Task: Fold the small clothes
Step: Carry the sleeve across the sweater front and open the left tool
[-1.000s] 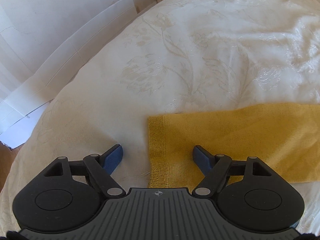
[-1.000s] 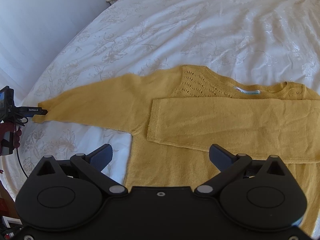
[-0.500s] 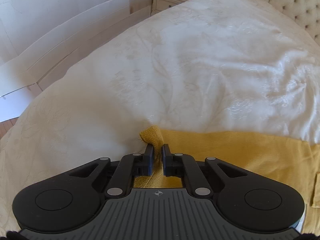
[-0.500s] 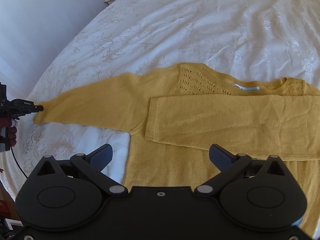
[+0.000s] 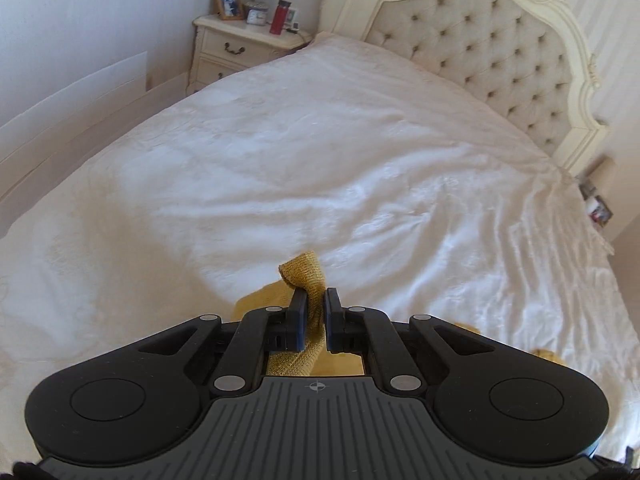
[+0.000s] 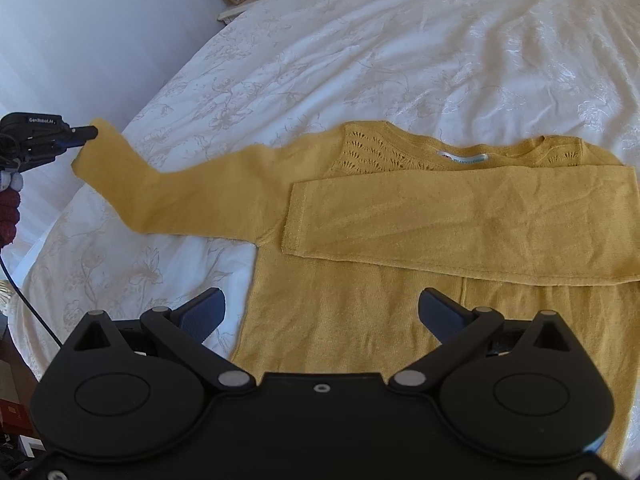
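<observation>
A wide bed (image 5: 360, 168) fills both views, covered by a white bedspread (image 6: 400, 48) with a faint woven flower pattern and soft creases. At its head stands a cream headboard (image 5: 480, 40), button-tufted inside a carved, curving frame, and beside it a cream nightstand (image 5: 240, 48) carrying a framed photo, a lamp and a red bottle.

A mustard-yellow knit sweater (image 6: 360, 300) lies flat on the bed, front side down, its neck label showing at the collar, with an openwork lace pattern across the shoulder. One sleeve (image 6: 460, 220) is folded straight across the body. The other sleeve (image 6: 192, 188) stretches out sideways, and its cuff end is lifted off the bedspread.

The left hand-held gripper (image 5: 316, 312) has its two black fingers pressed together on that ribbed cuff (image 5: 304, 272), which bunches up above the pads and hangs down between them. In the right wrist view it appears at the far left edge, clamped on the sleeve tip.

The right hand-held gripper (image 6: 322, 312) hovers over the sweater's lower body with its blue-padded fingers spread wide, holding nothing.
</observation>
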